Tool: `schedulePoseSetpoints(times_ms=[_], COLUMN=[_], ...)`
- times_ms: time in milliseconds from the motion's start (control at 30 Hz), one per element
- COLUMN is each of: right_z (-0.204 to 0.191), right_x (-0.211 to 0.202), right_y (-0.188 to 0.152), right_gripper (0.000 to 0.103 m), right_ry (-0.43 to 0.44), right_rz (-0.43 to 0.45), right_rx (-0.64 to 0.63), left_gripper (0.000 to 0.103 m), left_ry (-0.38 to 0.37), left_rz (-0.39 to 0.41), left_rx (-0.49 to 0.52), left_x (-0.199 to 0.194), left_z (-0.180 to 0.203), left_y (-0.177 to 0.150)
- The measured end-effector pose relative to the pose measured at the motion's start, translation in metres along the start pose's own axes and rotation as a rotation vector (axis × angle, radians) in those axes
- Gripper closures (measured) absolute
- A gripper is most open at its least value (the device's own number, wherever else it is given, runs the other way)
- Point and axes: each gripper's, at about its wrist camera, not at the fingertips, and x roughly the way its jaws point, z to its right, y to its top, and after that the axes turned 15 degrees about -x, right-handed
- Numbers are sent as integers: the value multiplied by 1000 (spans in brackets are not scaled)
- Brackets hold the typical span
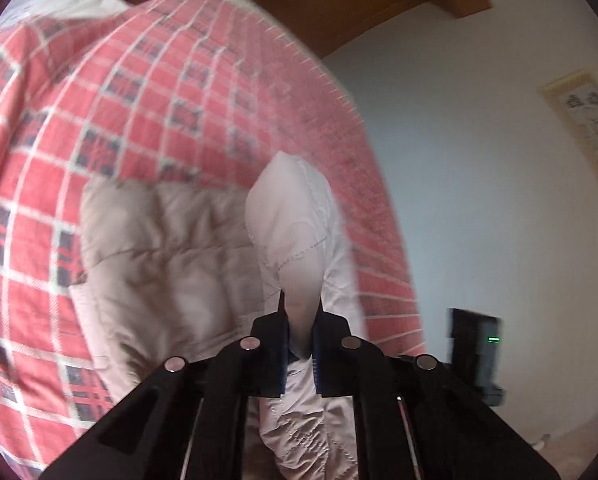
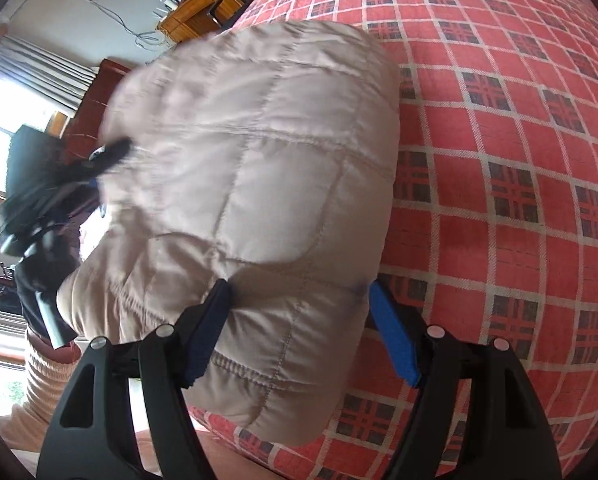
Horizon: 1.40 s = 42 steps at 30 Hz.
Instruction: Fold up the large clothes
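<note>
Big red plaid bedspread [image 2: 499, 140] covers the whole bed, and that's the work surface, I'd say bc a puffy coat needs a wide flat spot to fold on. On it sits the beige quilted jacket [image 2: 259, 140], already bunched into a thick bundle near the bed's edge, bulk lying on the spread w/ one end lifted.

Right gripper [image 2: 299, 300] is spread wide, blue pads on either side of the bundle's near end, touching or v. close to it but not squeezing. Looks like it's bracing the pile so it stays put while the other side works.

Left gripper [image 1: 299, 312] is clenched on a paler fold of the jacket, prob. a sleeve or hem, which stands up in a hump just past the fingertips. Held high like that, my guess is it's about to be carried over the body.

Views differ: the left wrist cam shows the pinched fold up close, plus a wall, a hanging scroll [image 1: 587, 136] and a dark box w/ a green light [image 1: 475, 352]. The right wrist cam shows the full bundle, the left tool blurred at its far side, a wooden desk [image 2: 195, 8] and a bright window.
</note>
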Motion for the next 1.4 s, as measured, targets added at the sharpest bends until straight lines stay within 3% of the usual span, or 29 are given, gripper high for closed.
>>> schedulePoseSetpoints(times_ms=[67,133,333,533,667,733,833,933,1067,1267,1400], right_z=[-1,-8,-20,-28,-36,-34,-35,-35,-36,-33,-39], right_x=[-4,-2,15,21,29,32,32,34,38,34,35], right_y=[-1,-4,-5,-3,-3,2,0,0,1,0,-1], right_gripper=[31,31,31,28,27,27,27,27,26,26,26], right_ry=[16,23,42,-4,4,9,10,12,15,22,1], right_rz=[5,0,-42,-54,-60,-56,-52,-50,-54,-53,-52], right_rx=[-8,-23,-39,-71,-49,-44,-37,-33,-32,-35,-56], left_gripper=[95,95,94,88,82,80,79,79,76,80,87], left_ry=[-70,-79,106,152,157,197,292,293,244,442,424], left_rz=[10,16,2,-8,-19,2,94,164,85,8,-1], left_rx=[10,20,-78,-74,-107,-110,-57,33,143,240,199], left_x=[-18,-34,-19,6,2,-9,-34,-53,-39,2,9], left_z=[7,3,-70,-98,-93,-85,-58,-19,18,-2,-28], left_y=[-5,-12,-16,-20,-21,-19,-27,-44,-79,-109,-108])
